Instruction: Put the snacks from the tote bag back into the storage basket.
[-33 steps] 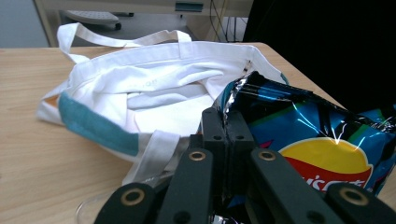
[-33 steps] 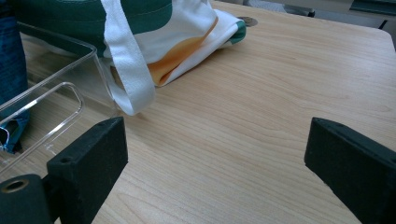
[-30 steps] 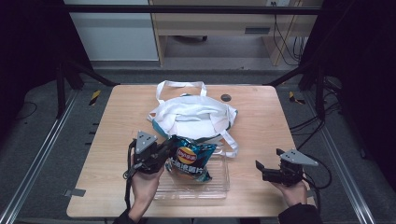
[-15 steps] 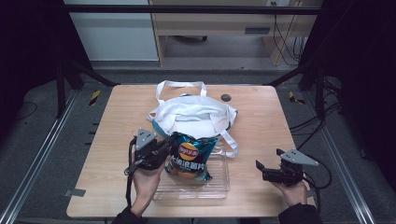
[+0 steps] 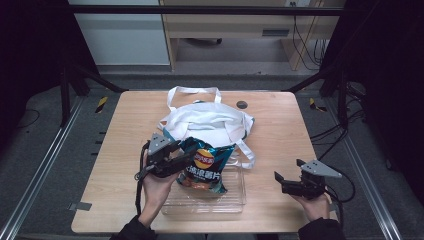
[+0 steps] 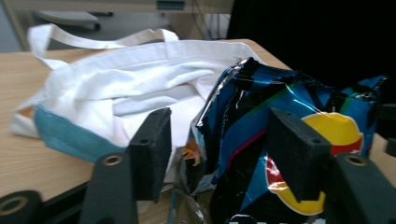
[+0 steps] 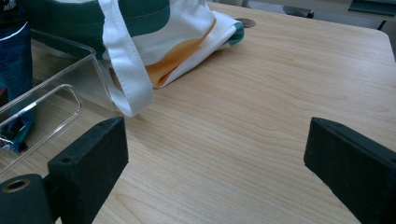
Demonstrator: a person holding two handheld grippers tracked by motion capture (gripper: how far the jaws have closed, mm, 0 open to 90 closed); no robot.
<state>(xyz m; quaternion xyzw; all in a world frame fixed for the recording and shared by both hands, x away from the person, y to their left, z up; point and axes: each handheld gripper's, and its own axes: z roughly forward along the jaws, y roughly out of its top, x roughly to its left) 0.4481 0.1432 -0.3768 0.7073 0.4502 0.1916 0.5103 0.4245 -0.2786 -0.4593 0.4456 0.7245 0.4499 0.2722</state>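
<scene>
While my left gripper (image 5: 186,156) is hovering at the left edge of the chip bag (image 5: 204,165), its jaws have just been opening and are now standing wide; in the left gripper view the bag's crumpled upper corner is sitting between the pads (image 6: 152,140) with a gap showing at each side, so I am not gripping it. I am seeing the blue bag leaning in the clear plastic tray (image 5: 235,202) at the near middle of the table (image 5: 280,125), its top tipping toward the white tote bag (image 5: 210,120) lying just beyond the tray. One tote strap (image 7: 123,60) is draping over the tray's far right corner. I am keeping my right gripper (image 5: 280,181) at the near right, well apart from the tray, jaws spread wide over bare wood and holding nothing.
</scene>
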